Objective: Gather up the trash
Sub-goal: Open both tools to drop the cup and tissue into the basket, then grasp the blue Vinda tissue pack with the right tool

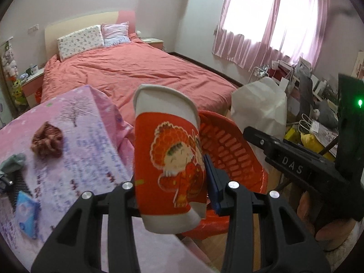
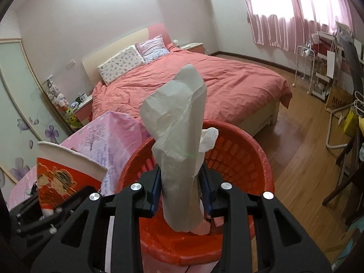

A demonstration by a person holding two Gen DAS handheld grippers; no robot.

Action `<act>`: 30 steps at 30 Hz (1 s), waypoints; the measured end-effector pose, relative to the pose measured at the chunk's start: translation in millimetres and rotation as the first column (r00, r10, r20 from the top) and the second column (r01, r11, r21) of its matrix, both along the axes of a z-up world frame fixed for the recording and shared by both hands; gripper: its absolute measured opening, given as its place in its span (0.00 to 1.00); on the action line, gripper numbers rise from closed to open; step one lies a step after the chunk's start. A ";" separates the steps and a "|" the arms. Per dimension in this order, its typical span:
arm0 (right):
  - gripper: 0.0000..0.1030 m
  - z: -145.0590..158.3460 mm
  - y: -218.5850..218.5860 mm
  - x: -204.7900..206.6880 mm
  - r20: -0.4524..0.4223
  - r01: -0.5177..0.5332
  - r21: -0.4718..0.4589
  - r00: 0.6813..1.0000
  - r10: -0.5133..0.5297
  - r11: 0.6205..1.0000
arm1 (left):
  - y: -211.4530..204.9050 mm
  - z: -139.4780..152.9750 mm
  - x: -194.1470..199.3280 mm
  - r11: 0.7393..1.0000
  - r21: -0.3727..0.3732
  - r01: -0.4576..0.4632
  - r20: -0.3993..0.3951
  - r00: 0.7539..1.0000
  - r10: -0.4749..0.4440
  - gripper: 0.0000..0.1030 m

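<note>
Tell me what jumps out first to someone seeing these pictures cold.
A squashed red and white paper cup printed with cartoon figures fills the left wrist view, clamped in the left hand-held gripper. In the right wrist view, the right hand-held gripper holds crumpled white paper upright over a red slatted trash basket. Behind both lies a bed under a coral cover.

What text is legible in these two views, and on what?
"DAS": white letters on the black body of the right claw, seen from the left wrist view.
"MUJ": partial, cut off, on the brown paper bag by the shelves.
Purple writing on the pink tablecloth: too blurred to read.
Red paper cup: cartoon figures only, no readable words.
</note>
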State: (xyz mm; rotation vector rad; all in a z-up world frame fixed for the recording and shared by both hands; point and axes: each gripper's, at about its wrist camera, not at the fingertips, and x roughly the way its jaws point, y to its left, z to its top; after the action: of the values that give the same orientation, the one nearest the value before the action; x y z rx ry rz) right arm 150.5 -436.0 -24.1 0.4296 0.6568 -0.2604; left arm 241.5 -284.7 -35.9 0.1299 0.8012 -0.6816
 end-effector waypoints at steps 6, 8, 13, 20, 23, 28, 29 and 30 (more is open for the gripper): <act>0.58 -14.0 -15.5 6.9 -0.019 0.014 0.048 1.000 -0.013 0.999 | -11.6 -19.2 17.2 0.999 0.044 -0.003 -0.022 1.000 0.004 0.57; 0.61 -17.4 -15.6 4.8 -0.024 0.019 0.044 1.000 -0.017 0.999 | -7.9 -23.3 20.2 0.998 0.059 -0.017 -0.015 1.000 0.018 0.59; 0.62 -19.8 -16.2 2.6 -0.042 0.039 0.032 0.998 -0.038 0.999 | 19.1 -26.6 22.4 0.994 0.083 -0.070 0.008 0.998 0.069 0.63; 0.70 -12.0 15.3 0.5 -0.047 0.004 -0.074 0.999 -0.007 0.997 | 88.4 -21.0 18.0 0.980 0.104 -0.172 0.057 0.984 0.166 0.66; 0.71 -8.8 36.5 1.9 -0.043 -0.034 -0.093 0.999 0.030 0.995 | 128.9 -16.6 20.7 0.965 0.102 -0.240 0.066 0.970 0.235 0.67; 0.71 -10.6 79.3 6.4 -0.042 -0.110 -0.088 0.993 0.107 0.990 | 202.3 -15.0 25.8 0.923 0.104 -0.369 0.071 0.929 0.364 0.68; 0.71 -11.8 86.8 7.0 -0.045 -0.123 -0.085 0.992 0.119 0.989 | 221.5 -16.1 26.2 0.909 0.109 -0.402 0.074 0.915 0.396 0.68; 0.71 -13.2 98.5 9.4 -0.049 -0.143 -0.081 0.989 0.139 0.986 | 234.3 -16.8 26.7 0.899 0.112 -0.423 0.076 0.906 0.416 0.68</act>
State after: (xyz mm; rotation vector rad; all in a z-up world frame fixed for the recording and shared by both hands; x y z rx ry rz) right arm 159.9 -337.5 -37.3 0.2958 0.7125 -0.1623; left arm 268.2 -50.4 -52.7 0.0835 0.7913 -0.2167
